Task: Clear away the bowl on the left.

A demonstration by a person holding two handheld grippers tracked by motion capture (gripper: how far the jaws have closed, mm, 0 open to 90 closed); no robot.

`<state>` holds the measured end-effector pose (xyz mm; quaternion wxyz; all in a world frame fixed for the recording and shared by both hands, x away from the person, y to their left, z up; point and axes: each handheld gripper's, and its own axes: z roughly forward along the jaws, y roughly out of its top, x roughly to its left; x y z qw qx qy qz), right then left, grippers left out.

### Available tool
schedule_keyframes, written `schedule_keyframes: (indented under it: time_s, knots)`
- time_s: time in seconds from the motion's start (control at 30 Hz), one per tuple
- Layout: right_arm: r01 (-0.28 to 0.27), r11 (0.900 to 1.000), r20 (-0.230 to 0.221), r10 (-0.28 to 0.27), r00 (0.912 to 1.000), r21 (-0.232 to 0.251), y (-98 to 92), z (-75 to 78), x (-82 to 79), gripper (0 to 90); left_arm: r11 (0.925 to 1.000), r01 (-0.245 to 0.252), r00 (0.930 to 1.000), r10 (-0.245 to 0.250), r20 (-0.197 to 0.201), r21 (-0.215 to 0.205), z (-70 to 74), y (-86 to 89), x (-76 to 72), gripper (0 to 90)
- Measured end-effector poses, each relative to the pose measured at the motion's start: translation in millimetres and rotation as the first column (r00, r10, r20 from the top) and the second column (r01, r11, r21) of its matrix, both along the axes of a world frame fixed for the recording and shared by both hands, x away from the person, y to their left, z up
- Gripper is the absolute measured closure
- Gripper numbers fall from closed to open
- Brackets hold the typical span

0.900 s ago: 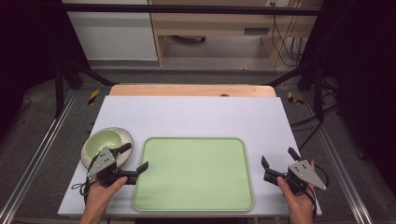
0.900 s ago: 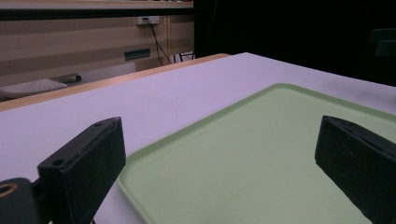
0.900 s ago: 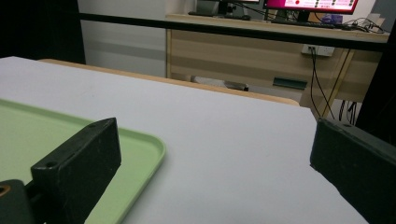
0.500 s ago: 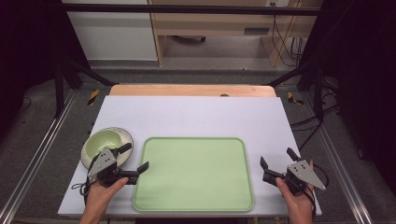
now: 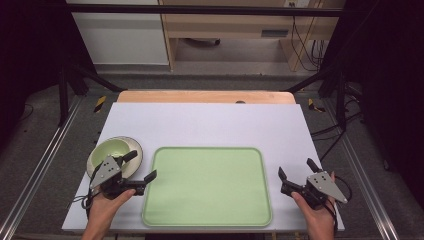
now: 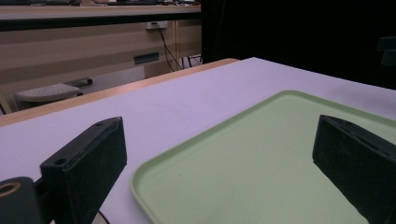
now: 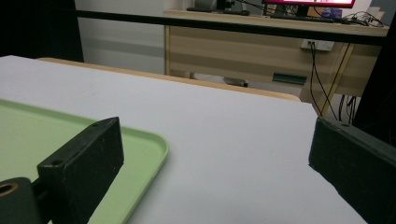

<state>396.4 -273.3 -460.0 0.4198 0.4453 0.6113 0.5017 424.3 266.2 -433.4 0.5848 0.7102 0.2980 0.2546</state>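
Resting low over the near edge of the white table (image 5: 210, 120), both grippers stand with jaws wide apart and nothing between them. From the high view, the left gripper (image 5: 139, 167) sits at the near-left corner of the pale green tray (image 5: 207, 185), one jaw reaching over the rim of a green bowl (image 5: 111, 150) and the other lying just at the tray's left edge. The right gripper (image 5: 298, 172) sits on bare table just right of the tray, apart from it.

The bowl appears in the high view; its near side is covered by the left gripper's grey plate, and whether the jaw touches the rim cannot be told.

The left gripper view (image 6: 219, 172) looks across the tray (image 6: 261, 163) with its rounded corner between the jaws, and the table's wooden far edge (image 6: 140, 84) beyond. The right gripper view (image 7: 215, 172) shows the tray's other corner (image 7: 140, 144) behind its left jaw, white table ahead, and a wooden desk (image 7: 261, 51) with hanging cables (image 7: 317, 74) past the table. Each view cuts its right jaw off at the frame edge.
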Motion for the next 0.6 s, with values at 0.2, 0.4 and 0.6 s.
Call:
schedule_keyframes:
  time_s: [0.2,0.4,0.6]
  knots:
    - [0.007,1.000,-0.004,-0.007,1.0000,0.008,1.8,-0.2,0.6,4.3,0.9997,-0.025,0.9995,0.025,0.017,0.007,13.8,6.0,-1.3,3.1]
    - [0.011,1.000,-0.005,-0.011,0.9999,0.010,2.6,-0.8,1.5,4.7,0.9977,-0.065,0.9977,0.065,0.018,0.018,26.5,15.0,4.1,3.3]
    - [0.017,1.000,-0.013,-0.017,0.9998,0.017,5.6,-0.6,-0.1,4.7,0.9934,-0.109,0.9939,0.109,0.013,-0.037,38.5,27.1,14.0,3.5]
